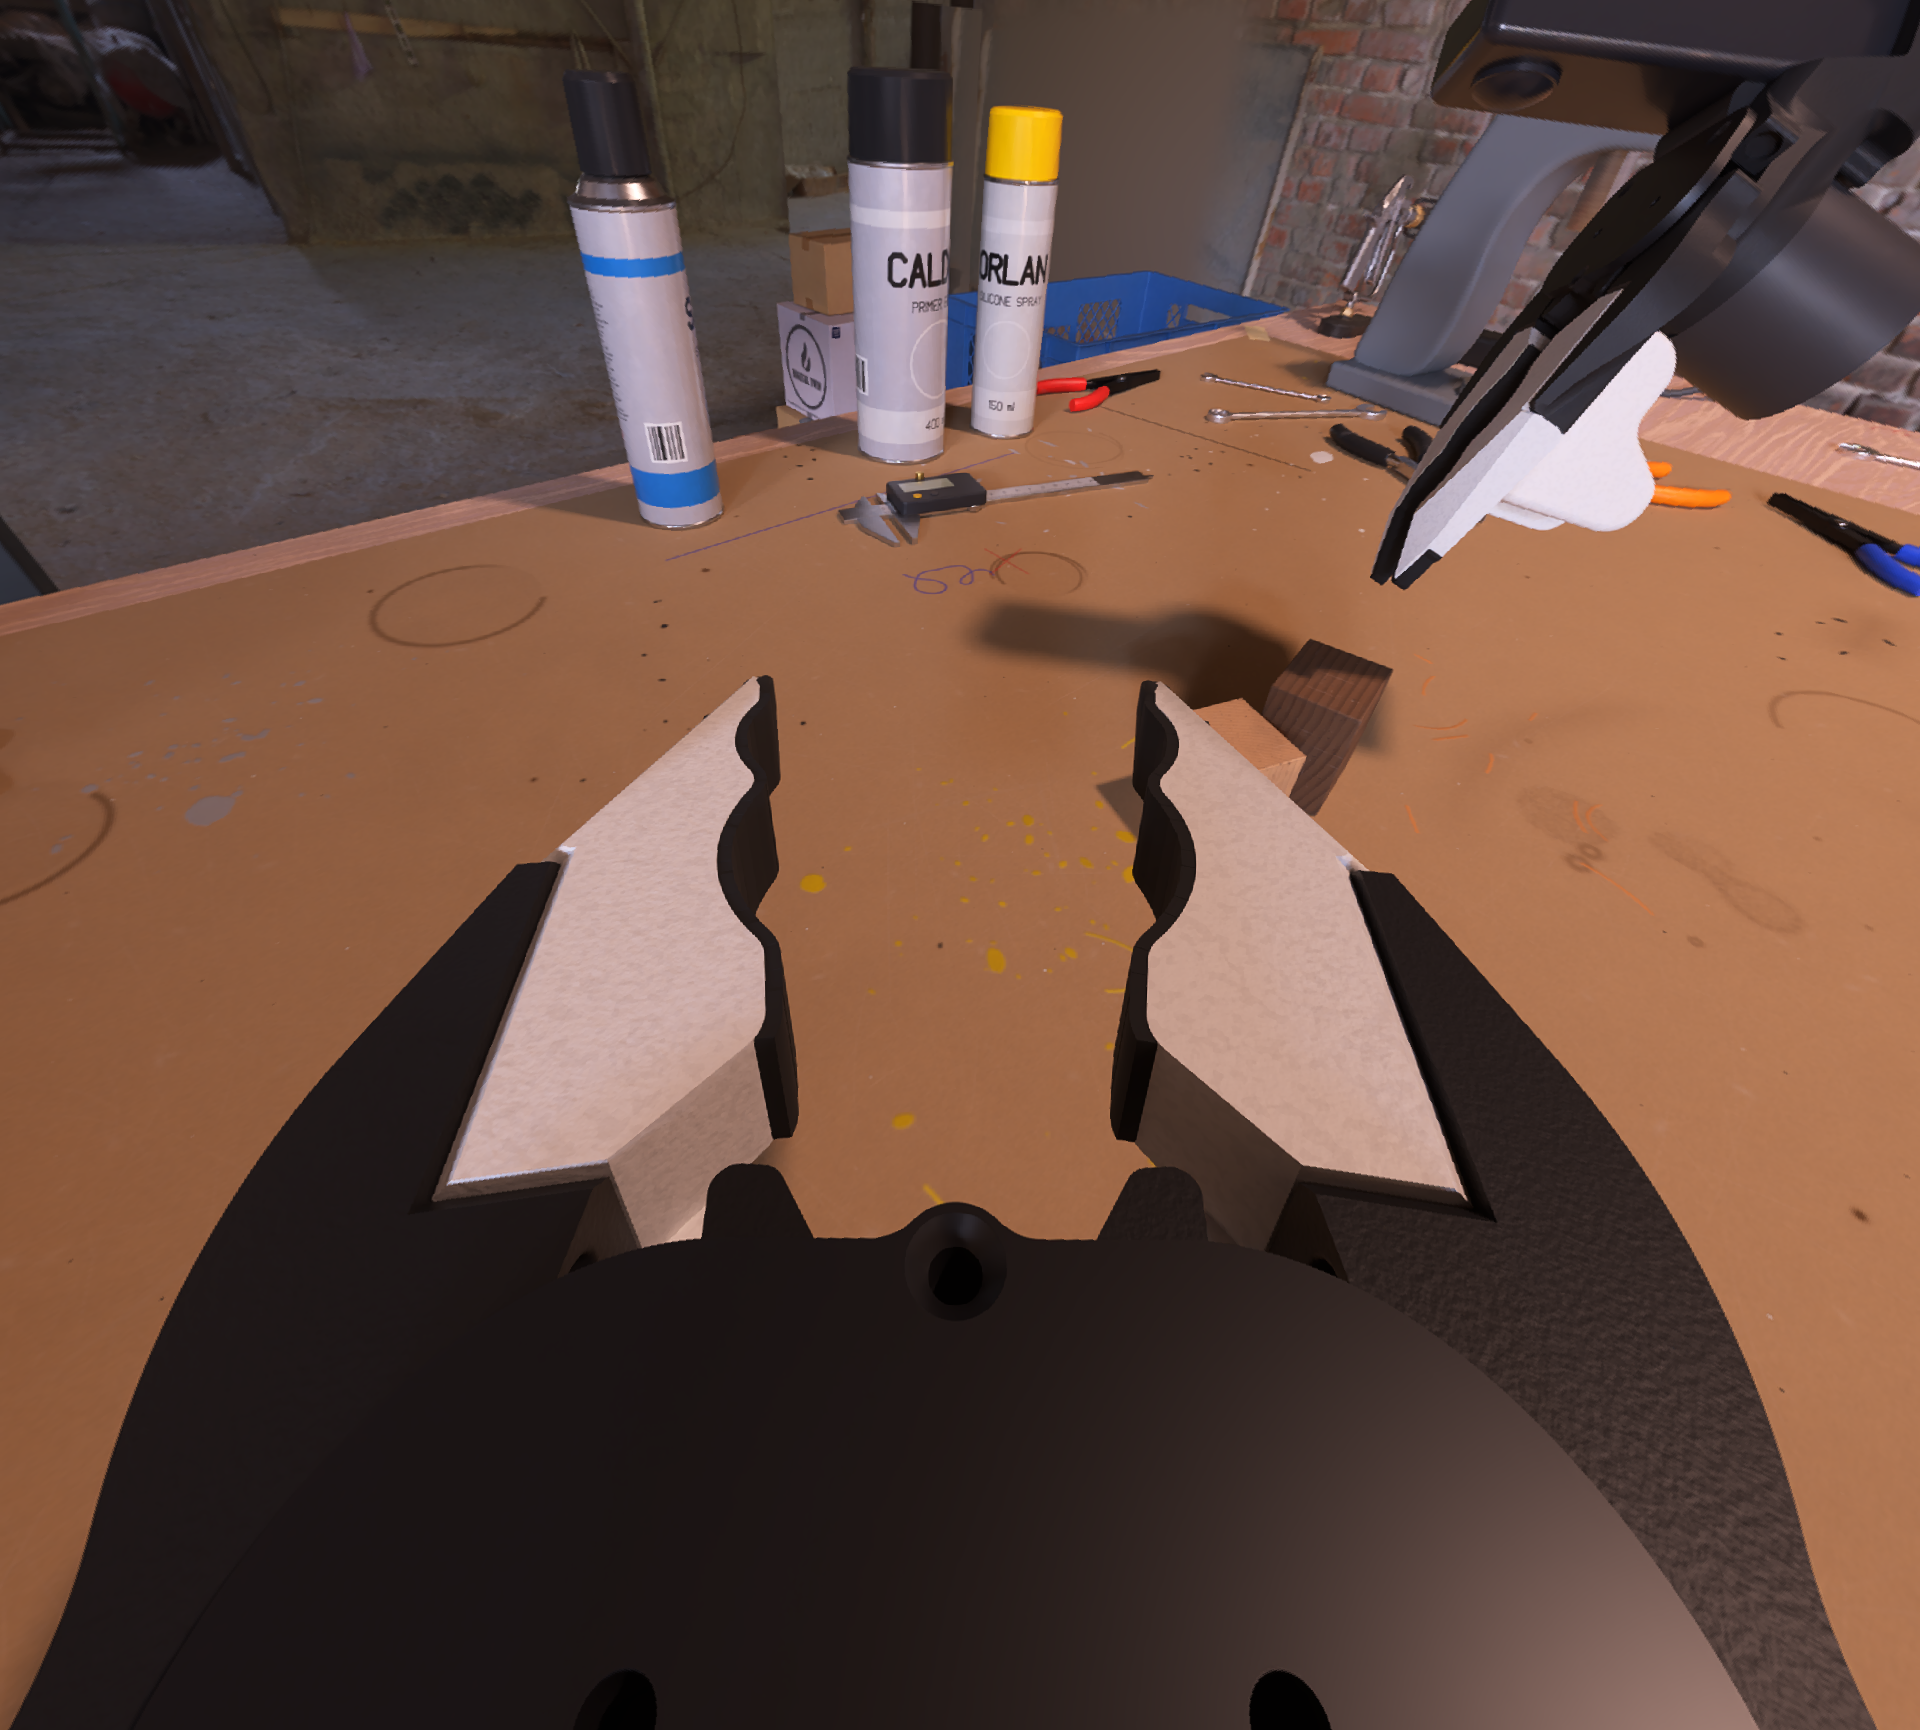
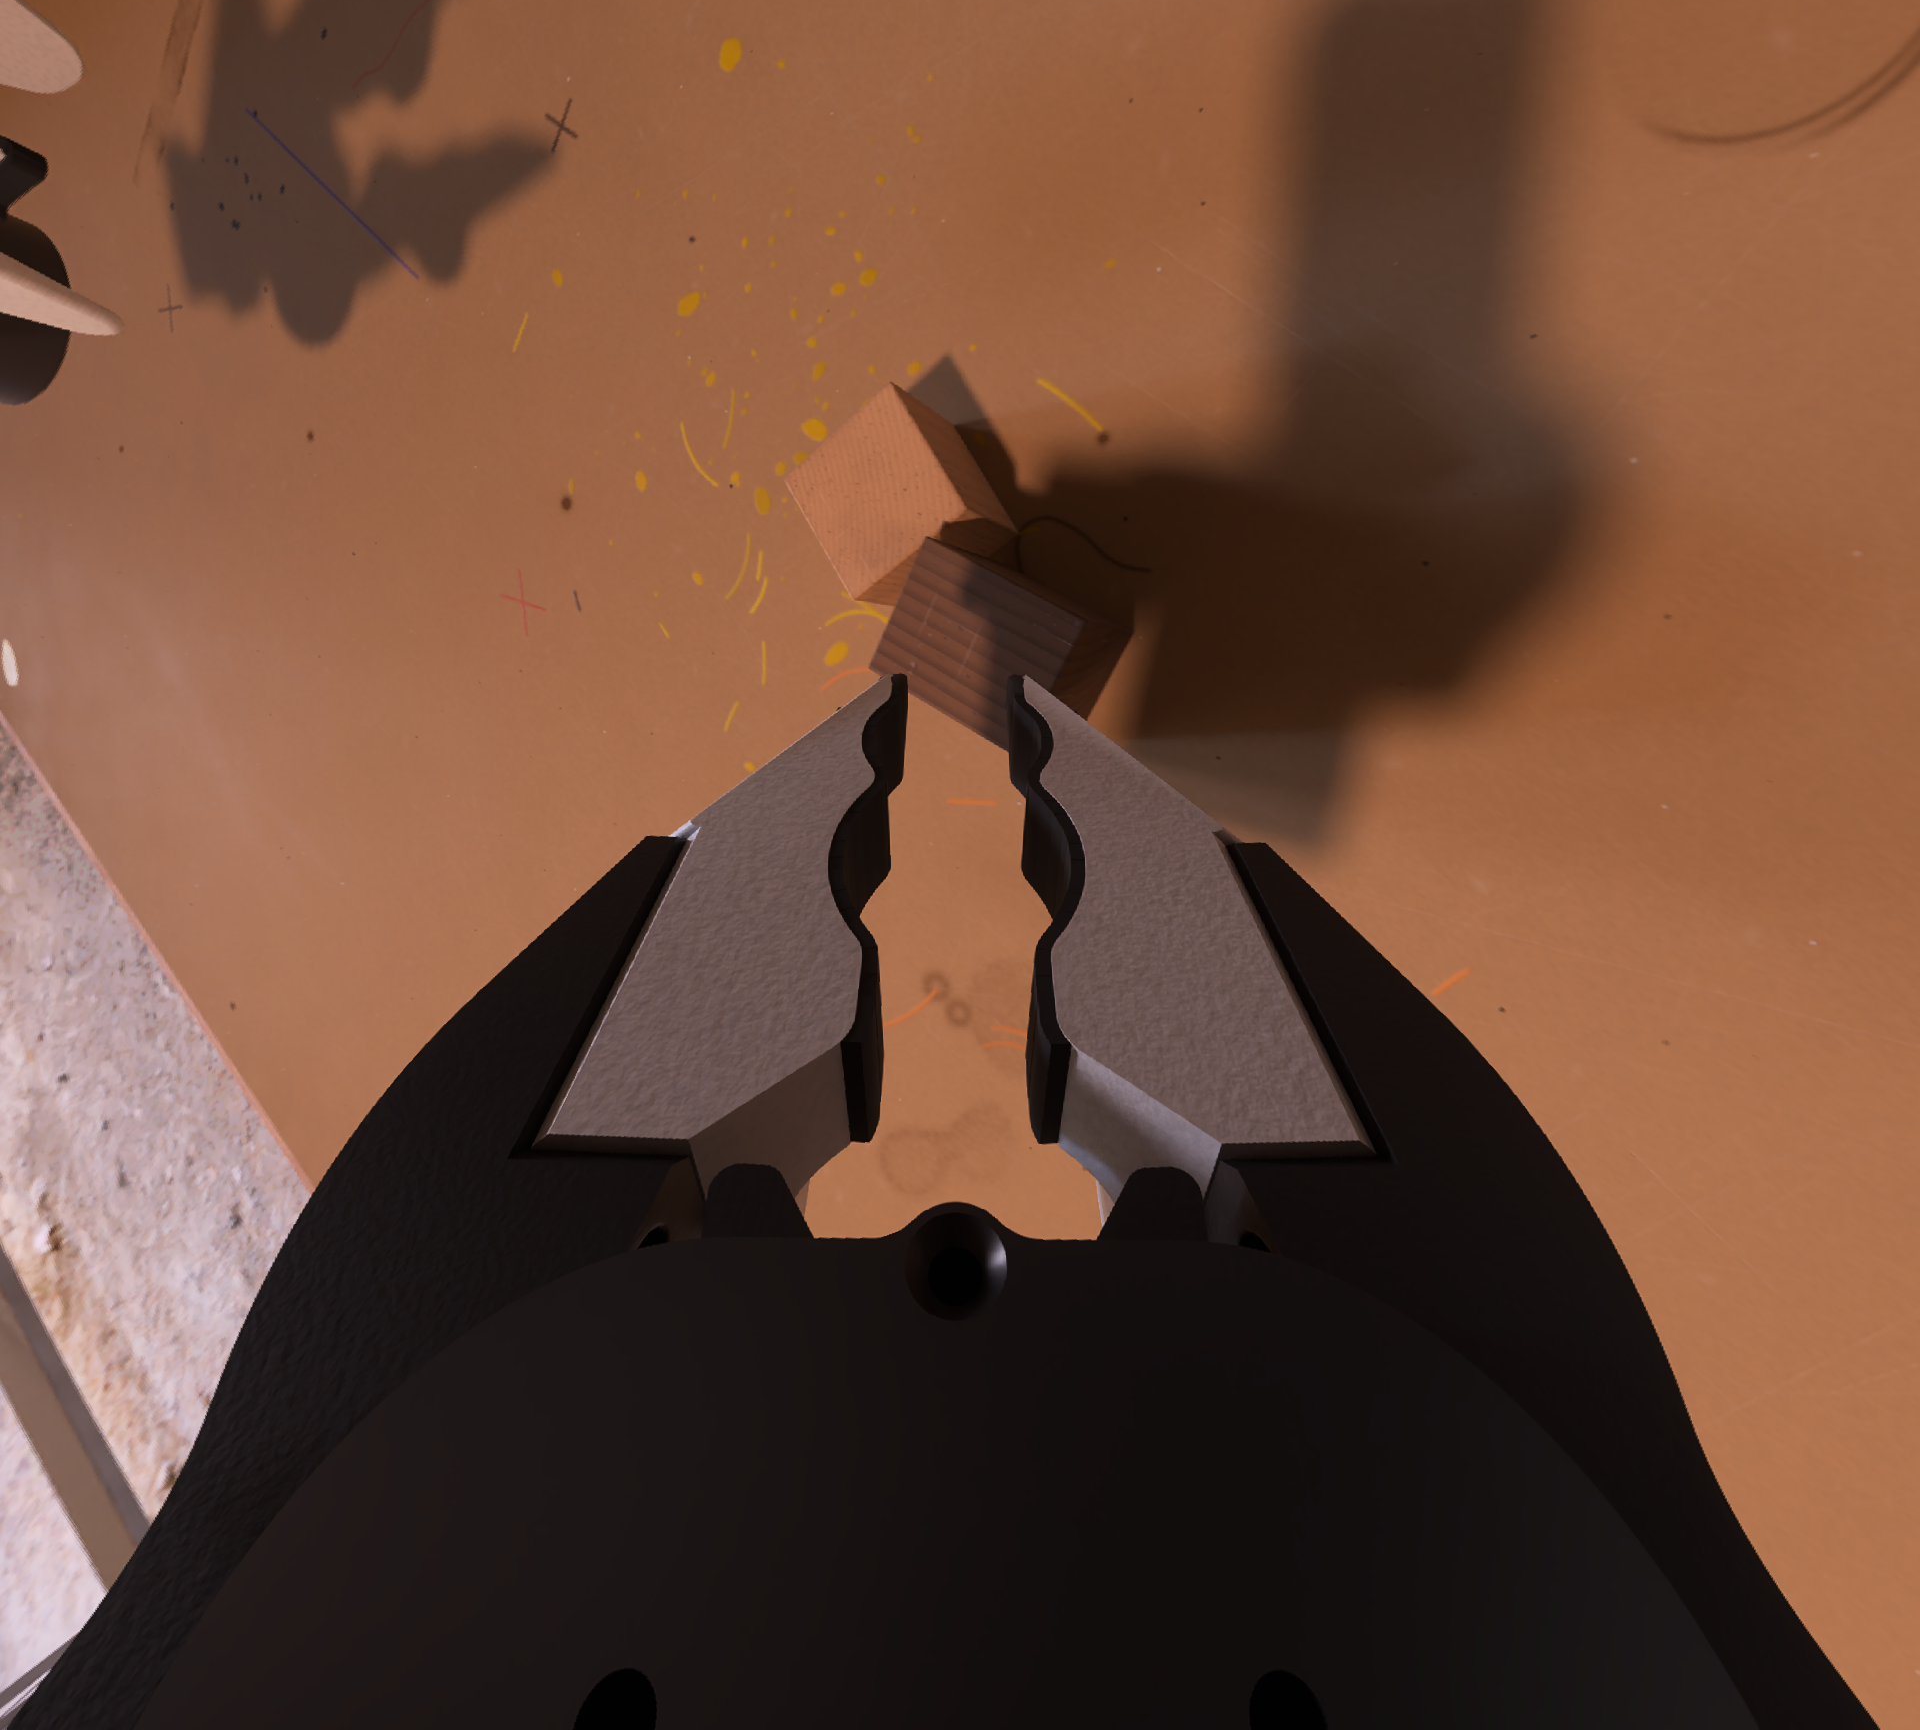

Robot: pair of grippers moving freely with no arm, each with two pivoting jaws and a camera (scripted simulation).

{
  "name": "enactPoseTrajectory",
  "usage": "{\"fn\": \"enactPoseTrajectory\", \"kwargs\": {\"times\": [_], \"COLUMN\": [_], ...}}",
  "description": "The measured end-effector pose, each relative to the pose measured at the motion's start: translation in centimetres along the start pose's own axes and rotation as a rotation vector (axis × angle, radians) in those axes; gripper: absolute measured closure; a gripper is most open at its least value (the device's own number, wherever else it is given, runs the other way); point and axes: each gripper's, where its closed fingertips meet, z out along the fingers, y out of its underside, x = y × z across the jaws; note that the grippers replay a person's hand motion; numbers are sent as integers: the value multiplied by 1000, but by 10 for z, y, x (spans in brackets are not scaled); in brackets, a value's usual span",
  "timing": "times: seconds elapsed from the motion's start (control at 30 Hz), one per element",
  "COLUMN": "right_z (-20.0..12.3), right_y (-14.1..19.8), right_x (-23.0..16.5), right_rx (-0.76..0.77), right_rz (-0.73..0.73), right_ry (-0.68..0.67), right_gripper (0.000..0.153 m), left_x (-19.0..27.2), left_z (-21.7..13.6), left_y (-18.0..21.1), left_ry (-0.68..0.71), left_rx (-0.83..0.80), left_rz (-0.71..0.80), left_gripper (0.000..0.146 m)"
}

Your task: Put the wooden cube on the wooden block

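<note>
A light wooden cube [image 2: 894, 485] and a darker, striped wooden block [image 2: 977, 631] stand side by side on the brown table, touching. My right gripper [image 2: 958, 688] hangs above them and looks down; its tips are over the block's near edge, its jaws a narrow gap apart and empty. In the left wrist view the cube [image 1: 1252, 745] and block [image 1: 1328, 709] sit just behind my right finger. My left gripper [image 1: 954, 693] is wide open and empty, low over the table, left of the blocks. The right gripper [image 1: 1397, 577] hovers above and right of the block.
Three spray cans [image 1: 899, 267] stand at the table's far edge, with a caliper [image 1: 935, 498] in front. Red pliers [image 1: 1096, 387], wrenches [image 1: 1294, 413], other pliers and a grey stand [image 1: 1455, 309] lie far right. A blue crate [image 1: 1132, 309] sits behind. The table edge [image 2: 156, 1005] runs at the left.
</note>
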Motion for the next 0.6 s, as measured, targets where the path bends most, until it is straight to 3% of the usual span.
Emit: {"fn": "enactPoseTrajectory", "kwargs": {"times": [0.4, 0.5, 0.6], "right_z": [-28, -36, -40], "right_y": [22, 18, 10], "right_x": [14, 11, 5], "right_rx": [181, 238, 275], "right_rz": [-205, -366, -518], "right_ry": [39, 83, 157], "right_gripper": [132, 105, 65], "left_x": [14, 16, 14], "left_z": [4, 4, 2], "left_y": [-2, -3, -6], "left_ry": [69, 72, 67], "left_rx": [23, 33, 46], "left_rz": [49, 65, 69], "left_gripper": [77, 77, 77]}}
